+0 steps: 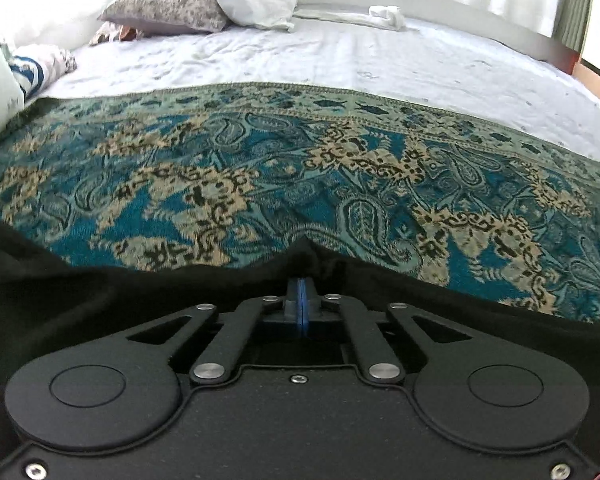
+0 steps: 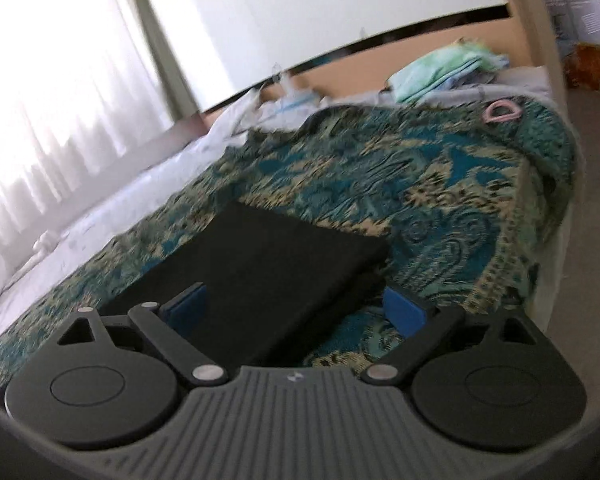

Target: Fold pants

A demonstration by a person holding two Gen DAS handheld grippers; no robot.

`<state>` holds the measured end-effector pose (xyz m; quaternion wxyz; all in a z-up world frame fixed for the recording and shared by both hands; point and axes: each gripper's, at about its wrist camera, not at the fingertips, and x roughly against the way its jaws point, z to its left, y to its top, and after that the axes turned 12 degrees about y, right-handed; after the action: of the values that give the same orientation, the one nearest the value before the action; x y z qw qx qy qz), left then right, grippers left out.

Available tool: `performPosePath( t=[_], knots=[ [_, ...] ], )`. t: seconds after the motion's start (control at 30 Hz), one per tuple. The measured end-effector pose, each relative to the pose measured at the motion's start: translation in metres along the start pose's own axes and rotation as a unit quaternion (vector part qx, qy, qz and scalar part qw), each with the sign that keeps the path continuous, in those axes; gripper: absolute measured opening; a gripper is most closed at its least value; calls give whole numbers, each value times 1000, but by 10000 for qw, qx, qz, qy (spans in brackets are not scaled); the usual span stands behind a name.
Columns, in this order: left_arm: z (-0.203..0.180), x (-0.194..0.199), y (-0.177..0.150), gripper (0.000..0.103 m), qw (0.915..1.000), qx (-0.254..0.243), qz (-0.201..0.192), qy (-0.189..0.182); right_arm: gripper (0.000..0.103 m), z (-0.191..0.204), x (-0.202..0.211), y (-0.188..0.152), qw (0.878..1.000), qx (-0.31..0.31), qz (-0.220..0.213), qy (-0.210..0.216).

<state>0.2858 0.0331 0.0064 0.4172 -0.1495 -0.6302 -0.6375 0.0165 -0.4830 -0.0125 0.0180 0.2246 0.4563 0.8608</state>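
Note:
The black pants (image 2: 268, 268) lie as a long flat band on the teal patterned bedspread (image 2: 440, 184) in the right wrist view. My right gripper (image 2: 296, 308) is open, its blue pads (image 2: 404, 312) on either side of the band's near end, not touching it that I can tell. In the left wrist view the black pants (image 1: 100, 304) drape across the bottom of the frame. My left gripper (image 1: 302, 280) is shut on an edge of the pants, the cloth raised in a small peak at the fingertips.
The teal bedspread (image 1: 300, 168) covers the near half of the bed, a white sheet (image 1: 340, 56) beyond it. Pillows (image 1: 168, 4) lie at the far left. A stack of folded clothes (image 2: 440, 72) and a pink ring (image 2: 502, 112) sit near the bed's far corner.

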Motion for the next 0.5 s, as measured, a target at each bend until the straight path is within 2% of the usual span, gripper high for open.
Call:
performPosePath(
  t=[0.13,0.17,0.33,0.4,0.47,0.5],
  knots=[
    [-5,11,0,4,9998,-42,-135,117,90,-8,3,3,9996,-143,75,234],
    [-6,17,-2,8,9997,-98,-182,92,87,-9,5,3,9995,-197,69,257],
    [0,59,-28,19,9972,-372,-543,-356,82,-10,21,-5,9972,-441,48,596],
    [7,78,-44,24,9952,-502,-729,-417,66,-9,24,-7,9977,-531,-25,428],
    [18,94,-62,25,9932,-638,-908,-359,14,-15,25,-7,9969,-783,-122,32],
    [22,100,-70,25,9923,-701,-983,-291,7,-22,26,-7,9945,-1028,-171,-130]
  ],
)
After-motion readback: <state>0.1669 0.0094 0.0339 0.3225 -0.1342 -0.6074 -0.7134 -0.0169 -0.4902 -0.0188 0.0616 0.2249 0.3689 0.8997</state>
